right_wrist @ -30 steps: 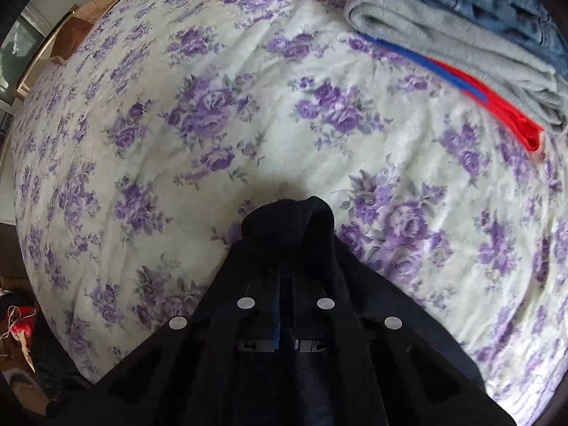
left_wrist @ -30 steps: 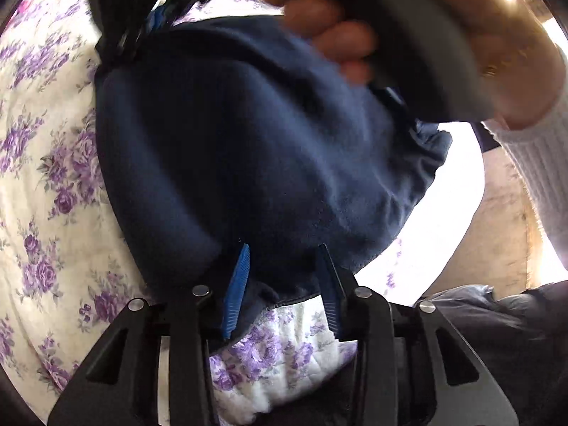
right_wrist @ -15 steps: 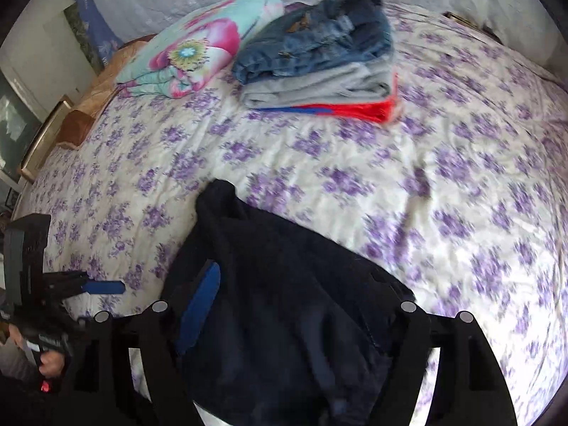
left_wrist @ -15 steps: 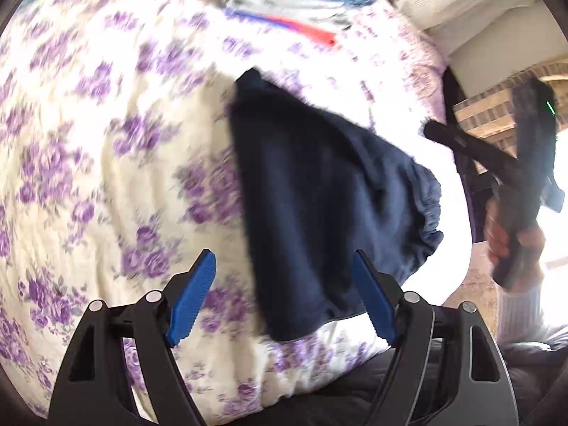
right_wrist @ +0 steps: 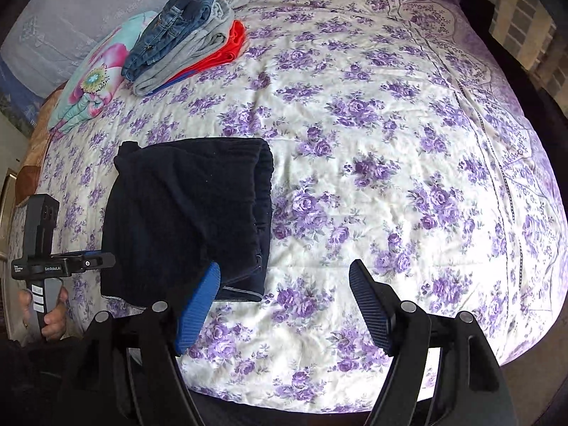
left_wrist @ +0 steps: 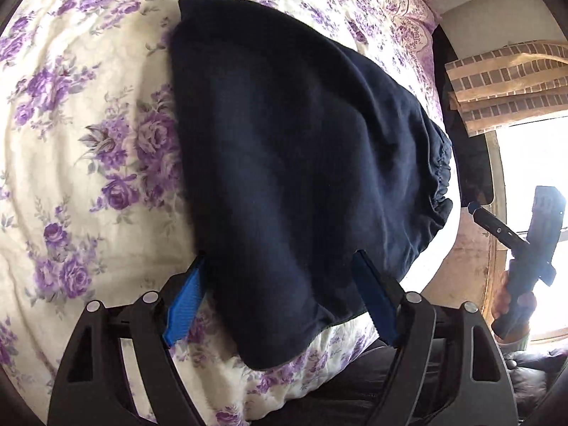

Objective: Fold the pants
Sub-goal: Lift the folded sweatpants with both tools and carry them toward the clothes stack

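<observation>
The navy pants (right_wrist: pixel 188 213) lie folded into a compact block on the floral bedspread (right_wrist: pixel 390 142), near its front edge. The left gripper (left_wrist: pixel 280 305) hangs over their near end, jaws wide apart, holding nothing. The right gripper (right_wrist: pixel 284 305) is likewise spread and empty, just right of the pants. Only the right view shows the folded stack (right_wrist: pixel 181 39) and pillow (right_wrist: pixel 92 81) at the far side, and white lettering on the left gripper's body, too small to read surely.

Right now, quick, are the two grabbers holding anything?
Left gripper: jaws open, holding nothing, over the navy pants.
Right gripper: jaws open, holding nothing.
</observation>
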`<state>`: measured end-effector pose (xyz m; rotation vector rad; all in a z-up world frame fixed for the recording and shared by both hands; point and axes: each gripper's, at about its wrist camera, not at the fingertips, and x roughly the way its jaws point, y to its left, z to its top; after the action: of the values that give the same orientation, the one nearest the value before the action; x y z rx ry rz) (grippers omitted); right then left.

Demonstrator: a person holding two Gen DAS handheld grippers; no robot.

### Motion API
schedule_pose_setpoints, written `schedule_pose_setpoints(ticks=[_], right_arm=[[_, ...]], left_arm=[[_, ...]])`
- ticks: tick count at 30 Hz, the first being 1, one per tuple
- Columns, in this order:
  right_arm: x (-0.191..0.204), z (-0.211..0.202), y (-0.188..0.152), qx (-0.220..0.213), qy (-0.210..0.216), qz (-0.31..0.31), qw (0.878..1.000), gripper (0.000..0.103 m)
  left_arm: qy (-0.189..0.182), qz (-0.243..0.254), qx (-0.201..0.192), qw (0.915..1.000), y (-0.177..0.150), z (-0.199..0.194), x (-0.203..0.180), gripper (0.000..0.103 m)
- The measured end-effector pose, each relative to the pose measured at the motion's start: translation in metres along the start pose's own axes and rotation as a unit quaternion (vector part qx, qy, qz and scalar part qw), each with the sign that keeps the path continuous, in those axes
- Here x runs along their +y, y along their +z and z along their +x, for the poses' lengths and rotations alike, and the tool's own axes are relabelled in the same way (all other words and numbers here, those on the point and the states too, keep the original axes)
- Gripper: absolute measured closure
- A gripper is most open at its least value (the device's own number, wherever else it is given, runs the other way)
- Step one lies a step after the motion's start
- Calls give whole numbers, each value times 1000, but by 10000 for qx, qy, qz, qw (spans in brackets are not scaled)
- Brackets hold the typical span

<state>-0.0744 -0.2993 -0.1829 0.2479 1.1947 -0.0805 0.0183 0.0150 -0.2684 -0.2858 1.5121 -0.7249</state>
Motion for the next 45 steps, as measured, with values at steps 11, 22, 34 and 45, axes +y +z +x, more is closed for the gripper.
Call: schedule_pose_setpoints(ticks=[11, 22, 34, 45], right_arm=[[-1, 92, 20, 812, 1369, 604, 9854, 27], [62, 96, 33, 774, 1423, -389, 9860, 68], [137, 12, 90, -318, 1122, -1560, 9808, 72], [194, -28, 316, -1351, 1732, -1819, 9585, 72]], left_arm=[[437, 678, 85, 9967, 18, 15, -35, 34], [107, 195, -145, 9996, 19, 4, -18, 62], [-47, 184, -1151, 9932, 28, -79, -31, 85], [570, 849, -2261, 9687, 219, -214, -54, 85]])
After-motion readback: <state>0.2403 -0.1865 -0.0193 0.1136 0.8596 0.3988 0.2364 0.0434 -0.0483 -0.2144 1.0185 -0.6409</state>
